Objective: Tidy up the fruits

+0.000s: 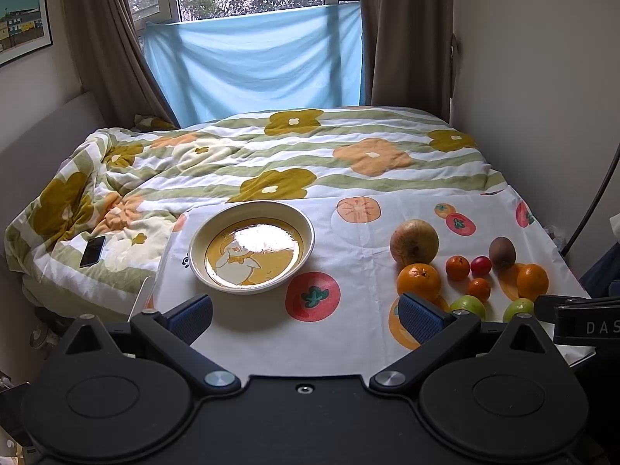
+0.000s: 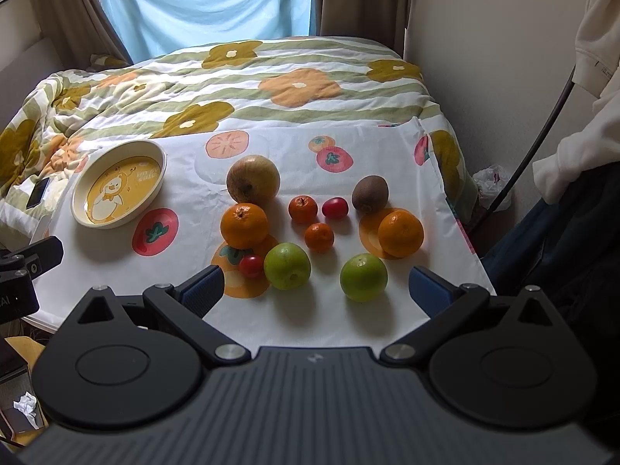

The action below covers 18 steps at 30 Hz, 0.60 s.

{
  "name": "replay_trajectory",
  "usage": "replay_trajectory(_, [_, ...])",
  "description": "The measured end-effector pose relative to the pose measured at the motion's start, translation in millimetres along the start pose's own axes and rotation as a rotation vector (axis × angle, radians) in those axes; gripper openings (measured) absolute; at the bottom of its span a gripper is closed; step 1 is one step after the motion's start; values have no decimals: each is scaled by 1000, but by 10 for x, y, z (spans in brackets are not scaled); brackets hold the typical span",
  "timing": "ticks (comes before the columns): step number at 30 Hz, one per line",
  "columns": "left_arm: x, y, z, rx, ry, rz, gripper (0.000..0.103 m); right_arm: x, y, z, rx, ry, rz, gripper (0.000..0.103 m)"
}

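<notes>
fruits: loose cluster on the white printed cloth (image 2: 348, 310), centre to right of the right wrist frame; none in the bowl.
large pale fruit (image 2: 253, 179): back of the cluster, round, yellow-brown; touching the left orange in front of it.
oranges: one at left (image 2: 244, 225), one at right (image 2: 400, 233), well apart.
small mandarins: one (image 2: 302, 209) behind, one (image 2: 319, 237) nearer, between the two oranges.
red tomatoes: one (image 2: 334, 207) just beside the rear mandarin, one (image 2: 251, 266) at lower left, touching the left green fruit.
kiwi (image 2: 370, 194): brown, just behind the right orange.
green fruits: two, nearest the camera, left (image 2: 287, 266) and right (image 2: 363, 277), apart.
bowl (image 1: 306, 248): cream rim, yellow base with a cartoon figure, centre of the left wrist frame, left of the fruits; holds nothing.
left hand-held gripper (image 1: 306, 319): jaws spread wide, holding nothing, over bare cloth near the bowl.
right hand-held gripper (image 2: 316, 290): jaws spread wide, holding nothing, fingertips flanking the two green fruits without touching them.
bed: floral quilt (image 1: 310, 162) behind the cloth.
phone (image 1: 93, 251): dark, lying on the quilt, left of the frame.
window: blue sheet (image 1: 255, 73) across its lower part, brown curtains either side.
</notes>
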<state>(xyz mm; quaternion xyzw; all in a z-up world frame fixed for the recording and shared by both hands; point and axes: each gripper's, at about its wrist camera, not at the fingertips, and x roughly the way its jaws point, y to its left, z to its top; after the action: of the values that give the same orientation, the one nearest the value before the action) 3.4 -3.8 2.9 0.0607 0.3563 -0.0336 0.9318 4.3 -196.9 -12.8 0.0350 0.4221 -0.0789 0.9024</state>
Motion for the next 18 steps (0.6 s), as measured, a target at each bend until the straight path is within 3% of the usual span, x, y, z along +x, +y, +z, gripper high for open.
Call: replay_trajectory(18, [54,40,92,51,-21,-55,103,-57,75,71,42,-32,-20,103])
